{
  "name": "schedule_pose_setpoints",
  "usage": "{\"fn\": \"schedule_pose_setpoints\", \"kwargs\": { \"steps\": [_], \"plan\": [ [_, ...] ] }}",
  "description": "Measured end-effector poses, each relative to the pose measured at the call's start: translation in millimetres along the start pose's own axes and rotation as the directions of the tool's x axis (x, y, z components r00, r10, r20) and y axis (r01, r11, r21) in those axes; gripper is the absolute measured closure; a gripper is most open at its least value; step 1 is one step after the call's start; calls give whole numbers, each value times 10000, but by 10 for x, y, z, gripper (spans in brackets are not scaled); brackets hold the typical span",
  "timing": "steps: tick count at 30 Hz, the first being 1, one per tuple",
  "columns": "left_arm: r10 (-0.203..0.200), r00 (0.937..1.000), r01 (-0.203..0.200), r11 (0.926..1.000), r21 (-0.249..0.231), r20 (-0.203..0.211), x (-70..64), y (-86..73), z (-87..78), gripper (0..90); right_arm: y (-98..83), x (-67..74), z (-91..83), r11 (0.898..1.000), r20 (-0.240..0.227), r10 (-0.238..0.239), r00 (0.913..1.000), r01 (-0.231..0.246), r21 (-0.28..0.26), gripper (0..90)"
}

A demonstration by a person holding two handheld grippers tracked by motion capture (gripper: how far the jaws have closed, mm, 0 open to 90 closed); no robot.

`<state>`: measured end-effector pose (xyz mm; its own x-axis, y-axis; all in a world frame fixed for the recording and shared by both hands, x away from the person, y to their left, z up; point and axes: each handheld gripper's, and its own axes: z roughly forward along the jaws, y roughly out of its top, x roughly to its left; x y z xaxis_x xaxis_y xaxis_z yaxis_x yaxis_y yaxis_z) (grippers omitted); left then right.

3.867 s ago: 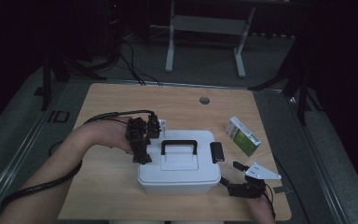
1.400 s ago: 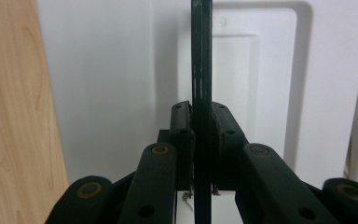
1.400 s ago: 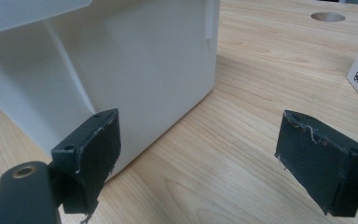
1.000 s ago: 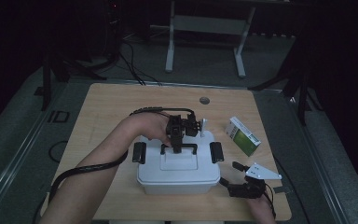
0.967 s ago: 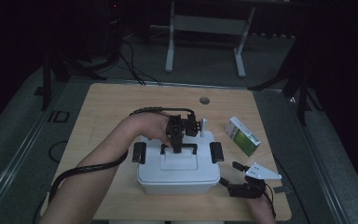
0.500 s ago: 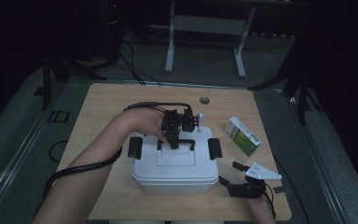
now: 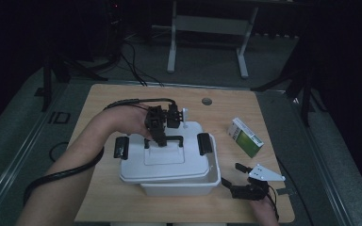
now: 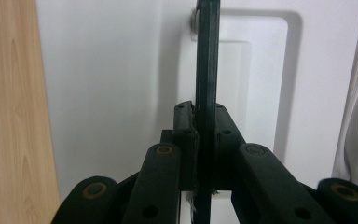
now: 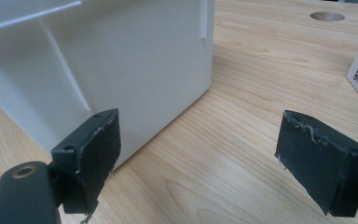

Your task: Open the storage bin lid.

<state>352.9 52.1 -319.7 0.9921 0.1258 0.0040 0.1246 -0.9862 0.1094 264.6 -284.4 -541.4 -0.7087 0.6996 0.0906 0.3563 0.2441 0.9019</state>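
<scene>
Lid lifted by its handle, box below half hidden

The left tongs (image 7: pixel 162 139) pinch the black handle (image 8: pixel 207 70) of the white lid (image 7: pixel 165 160), held askew over the white box (image 7: pixel 179 188) mid-bench (image 7: pixel 122 99); the box's inside is hidden. The right tongs (image 9: pixel 196 163) gape wide and empty beside the box's corner; the green carton (image 7: pixel 246 137) is cut off there.

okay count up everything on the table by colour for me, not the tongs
White: 2, the box and its lid
Green and white: 1, the carton
Total: 3
</scene>
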Motion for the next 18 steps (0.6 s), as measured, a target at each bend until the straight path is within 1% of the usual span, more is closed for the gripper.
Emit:
{"fn": "schedule_pose_setpoints", "kwargs": {
  "steps": [3,4,5,6,7,8,10,11,12,13,14,15,16,17,18],
  "plan": [
    [-259,9997,259,9997,31,-39,8,-136,-20,838,1,5,3,10000,1,-4,10000,4,28,135],
    [-259,9997,259,9997,31,-39,8,-136,-20,838,1,5,3,10000,1,-4,10000,4,28,135],
    [-399,9992,398,9992,-20,-64,16,-219,-29,838,1,6,5,10000,7,-7,10000,7,51,135],
    [-437,9990,437,9990,-47,-62,17,-260,-33,838,1,8,6,10000,11,-6,10000,6,51,135],
    [-437,9990,437,9990,-47,-62,17,-260,-33,838,1,9,6,10000,17,-7,10000,7,47,134],
    [-592,9982,591,9981,-182,-25,22,-342,-48,838,1,9,7,10000,17,-14,10000,14,48,134],
    [-702,9975,699,9972,-257,-122,16,-417,-61,838,1,11,9,10000,10,-22,10000,22,52,134],
    [-702,9975,699,9972,-257,-122,16,-417,-61,838,1,11,9,10000,10,-22,10000,22,52,134],
    [-751,9971,748,9970,-211,-131,17,-494,-73,838,2,11,9,10000,21,-24,10000,24,67,134],
    [-874,9960,870,9959,-246,-177,13,-531,-75,838,3,11,9,10000,26,-18,10000,18,53,135],
    [-897,9958,894,9958,-188,-172,11,-568,-77,838,3,11,9,10000,30,-1,10000,1,49,135],
    [-897,9958,894,9958,-188,-172,11,-568,-77,838,3,11,9,10000,30,-1,10000,1,49,135],
    [-1002,9947,995,9946,-289,-226,5,-644,-87,838,3,13,10,10000,34,-8,10000,8,59,134],
    [-1002,9947,995,9946,-289,-226,5,-644,-87,838,3,13,10,10000,34,-8,10000,8,59,134],
    [-1013,9946,1007,9946,-263,-212,4,-682,-93,838,2,11,12,10000,25,-9,10000,9,71,135]
  ]
}}
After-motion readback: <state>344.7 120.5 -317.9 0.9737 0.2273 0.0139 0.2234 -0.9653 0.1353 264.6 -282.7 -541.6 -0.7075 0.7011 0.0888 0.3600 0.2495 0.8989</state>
